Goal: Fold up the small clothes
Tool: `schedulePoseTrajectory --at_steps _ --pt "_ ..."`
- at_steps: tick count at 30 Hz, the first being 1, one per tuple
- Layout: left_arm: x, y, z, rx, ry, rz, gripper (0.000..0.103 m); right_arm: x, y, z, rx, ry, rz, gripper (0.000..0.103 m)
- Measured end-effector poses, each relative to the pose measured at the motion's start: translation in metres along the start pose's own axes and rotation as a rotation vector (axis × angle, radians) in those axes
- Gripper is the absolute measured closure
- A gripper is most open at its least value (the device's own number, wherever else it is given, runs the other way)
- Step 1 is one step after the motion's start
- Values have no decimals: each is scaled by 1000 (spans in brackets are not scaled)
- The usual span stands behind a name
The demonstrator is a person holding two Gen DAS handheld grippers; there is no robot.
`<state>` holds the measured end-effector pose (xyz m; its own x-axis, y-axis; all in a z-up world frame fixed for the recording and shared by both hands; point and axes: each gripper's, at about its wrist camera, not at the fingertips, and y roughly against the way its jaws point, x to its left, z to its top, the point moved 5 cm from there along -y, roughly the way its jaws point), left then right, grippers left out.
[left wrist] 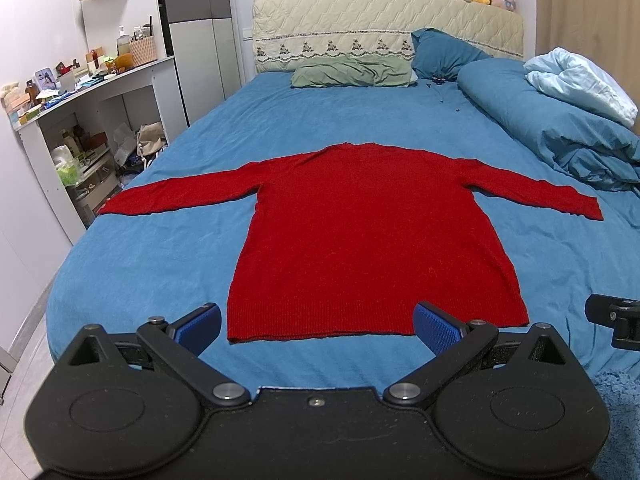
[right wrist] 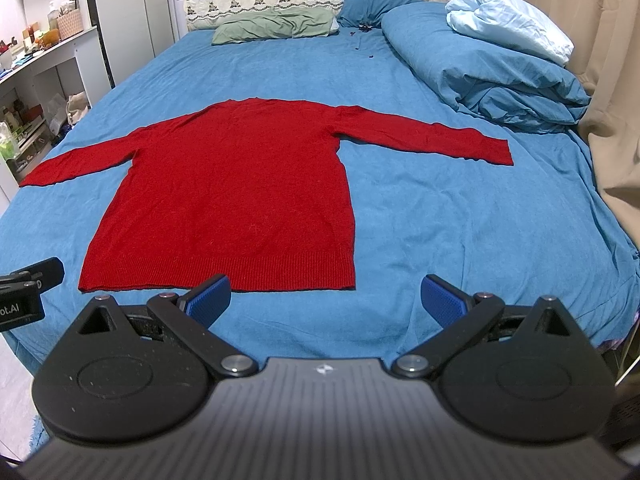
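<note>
A red long-sleeved sweater [left wrist: 368, 232] lies flat on the blue bed sheet [left wrist: 160, 264], sleeves spread out to both sides, hem toward me. It also shows in the right wrist view [right wrist: 232, 184]. My left gripper [left wrist: 318, 326] is open and empty, held just before the hem, its blue pads [left wrist: 200, 326] apart on either side of the hem's middle. My right gripper [right wrist: 326, 300] is open and empty, held just before the hem's right corner. Each gripper's edge shows in the other's view.
A rolled blue duvet [left wrist: 560, 128] with a pale blanket lies along the bed's right side. Green [left wrist: 352, 72] and blue pillows lie at the headboard. A cluttered white shelf unit [left wrist: 80, 112] stands left of the bed. A beige curtain [right wrist: 608, 80] hangs at the right.
</note>
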<state>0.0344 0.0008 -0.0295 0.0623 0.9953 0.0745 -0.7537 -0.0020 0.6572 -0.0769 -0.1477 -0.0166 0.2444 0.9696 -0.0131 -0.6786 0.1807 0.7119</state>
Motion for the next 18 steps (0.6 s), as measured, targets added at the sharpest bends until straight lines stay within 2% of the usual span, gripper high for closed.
schedulePoseTrajectory --at_steps 13,18 --pt "-3 12 6 -28 0 -3 0 -2 15 6 -38 0 -3 0" --pt "-20 18 31 -68 -24 -15 0 -17 28 26 -86 -35 -9 0"
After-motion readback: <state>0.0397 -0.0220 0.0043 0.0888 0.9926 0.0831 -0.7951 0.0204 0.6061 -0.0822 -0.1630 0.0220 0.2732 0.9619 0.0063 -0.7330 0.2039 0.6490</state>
